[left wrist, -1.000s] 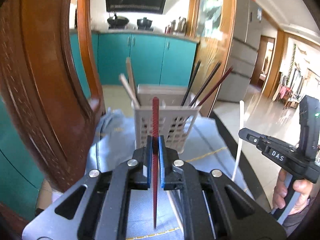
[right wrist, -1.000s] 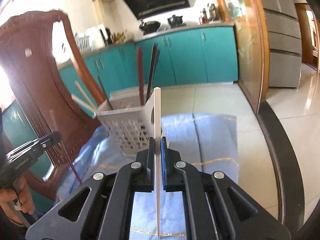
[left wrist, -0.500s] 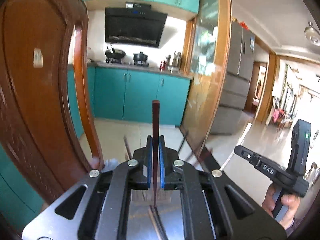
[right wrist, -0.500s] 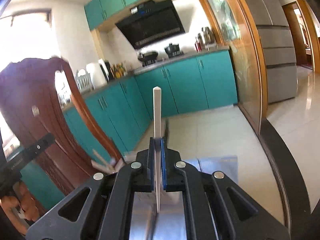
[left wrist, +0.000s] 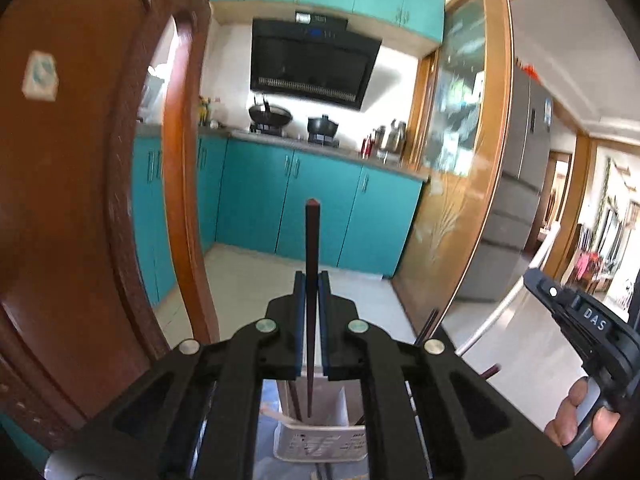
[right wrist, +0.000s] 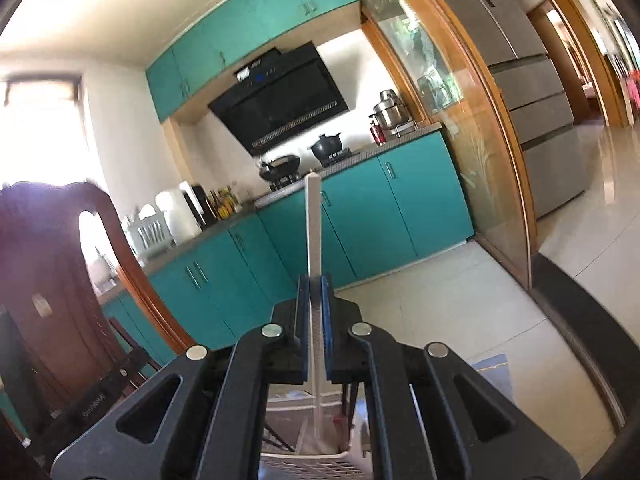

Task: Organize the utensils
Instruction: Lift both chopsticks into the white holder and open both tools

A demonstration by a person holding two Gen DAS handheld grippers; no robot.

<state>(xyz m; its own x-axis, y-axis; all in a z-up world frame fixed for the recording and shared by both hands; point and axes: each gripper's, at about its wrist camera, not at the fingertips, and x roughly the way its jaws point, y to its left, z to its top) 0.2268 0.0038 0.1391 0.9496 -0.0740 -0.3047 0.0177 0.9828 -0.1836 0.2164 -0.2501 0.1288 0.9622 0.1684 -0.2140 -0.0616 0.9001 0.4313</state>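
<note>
L hand-held gripper (left wrist: 311, 320): jaws pinched on dark red chopstick (left wrist: 311, 248), held upright, lower tip directly above white utensil basket (left wrist: 320, 442). R hand-held gripper (right wrist: 315, 320): pinched on white chopstick (right wrist: 313, 224), also vertical, tip inside basket rim. Basket lies below both; straight descent judged sufficient.

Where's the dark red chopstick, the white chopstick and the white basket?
dark red chopstick (left wrist: 311, 248): left wrist view, upper shaft above the jaws.
white chopstick (right wrist: 313, 224): right wrist view, upper shaft above the jaws.
white basket (left wrist: 320, 442): left wrist view, front wall.
</note>
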